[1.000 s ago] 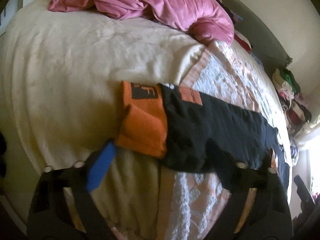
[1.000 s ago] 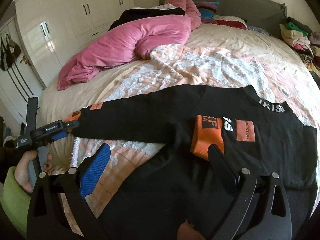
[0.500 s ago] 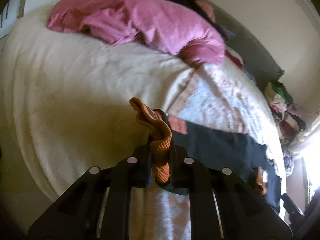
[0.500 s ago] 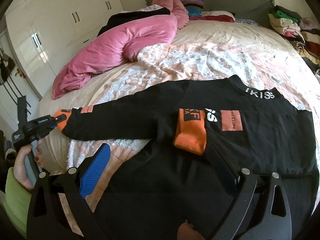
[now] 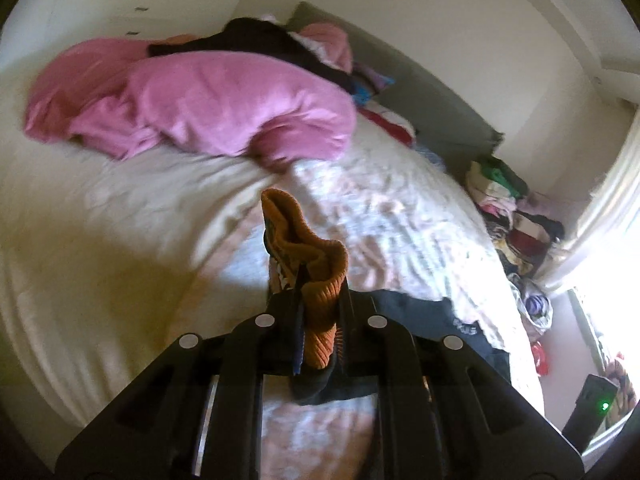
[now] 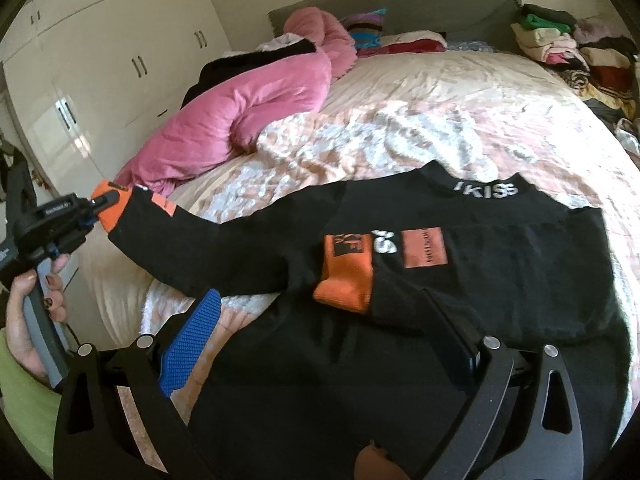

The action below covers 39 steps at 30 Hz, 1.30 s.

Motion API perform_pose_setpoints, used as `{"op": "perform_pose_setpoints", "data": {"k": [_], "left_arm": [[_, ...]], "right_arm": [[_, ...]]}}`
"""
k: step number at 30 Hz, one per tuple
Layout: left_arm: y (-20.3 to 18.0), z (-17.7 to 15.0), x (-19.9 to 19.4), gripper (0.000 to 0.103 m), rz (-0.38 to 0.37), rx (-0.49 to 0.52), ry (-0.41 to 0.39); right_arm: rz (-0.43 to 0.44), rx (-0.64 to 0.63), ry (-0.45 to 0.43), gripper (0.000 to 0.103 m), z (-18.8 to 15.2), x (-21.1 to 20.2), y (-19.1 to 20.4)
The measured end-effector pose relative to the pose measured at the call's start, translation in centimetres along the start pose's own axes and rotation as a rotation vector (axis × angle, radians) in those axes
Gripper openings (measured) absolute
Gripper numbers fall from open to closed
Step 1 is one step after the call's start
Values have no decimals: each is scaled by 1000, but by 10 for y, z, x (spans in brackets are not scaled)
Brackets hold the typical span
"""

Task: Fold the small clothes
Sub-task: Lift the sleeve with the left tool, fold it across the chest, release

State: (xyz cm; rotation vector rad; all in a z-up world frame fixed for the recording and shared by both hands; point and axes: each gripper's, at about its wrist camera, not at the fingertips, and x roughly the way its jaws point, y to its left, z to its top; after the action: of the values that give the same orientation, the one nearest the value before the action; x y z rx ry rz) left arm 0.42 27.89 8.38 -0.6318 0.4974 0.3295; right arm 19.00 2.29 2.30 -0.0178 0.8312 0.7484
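A black sweater [image 6: 460, 276] with orange cuffs and white lettering lies spread on the bed [image 6: 440, 92]. My left gripper [image 5: 318, 300] is shut on the orange cuff [image 5: 316, 272] of one sleeve and holds it up off the bed. The same gripper [image 6: 102, 202] shows at the far left of the right wrist view, a person's hand [image 6: 36, 300] around its handle. That sleeve [image 6: 208, 248] stretches from the cuff to the sweater's body. The other sleeve's orange cuff [image 6: 346, 276] lies folded across the chest. My right gripper [image 6: 320, 320] hovers open over the sweater's lower part, with nothing between its fingers.
A pink duvet [image 6: 240, 120] is bunched at the bed's far left side. Piles of folded clothes [image 6: 560, 40] sit at the far right by the grey headboard [image 6: 420, 4]. White wardrobes [image 6: 100, 60] stand beyond the bed. A peach and white blanket [image 6: 400, 136] covers the bed under the sweater.
My left gripper closed on the orange cuff and lifted it off the bed, drawing the sleeve up. The right gripper drifted sideways over the sweater, still open.
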Motion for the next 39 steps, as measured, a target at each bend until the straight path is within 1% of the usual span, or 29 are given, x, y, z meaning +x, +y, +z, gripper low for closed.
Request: {"op": "perform_pose_setpoints", "data": {"k": [13,23,30,39], "left_arm": [[-96,10,10,6,-119,135,6],[-168,3,24,6,-230,223,35],[-211,-13,37,6,-302,282,72],[-242,-44,62,6,-353,358,157]], "right_arm": [[-57,132,-81,97,2,-36,-61],[-101,239,-142,97,-2,-65,-110],[-143,309,-183,97,-8,-85,-141],[-196,386,-217,97,-17,-106,-174]]}}
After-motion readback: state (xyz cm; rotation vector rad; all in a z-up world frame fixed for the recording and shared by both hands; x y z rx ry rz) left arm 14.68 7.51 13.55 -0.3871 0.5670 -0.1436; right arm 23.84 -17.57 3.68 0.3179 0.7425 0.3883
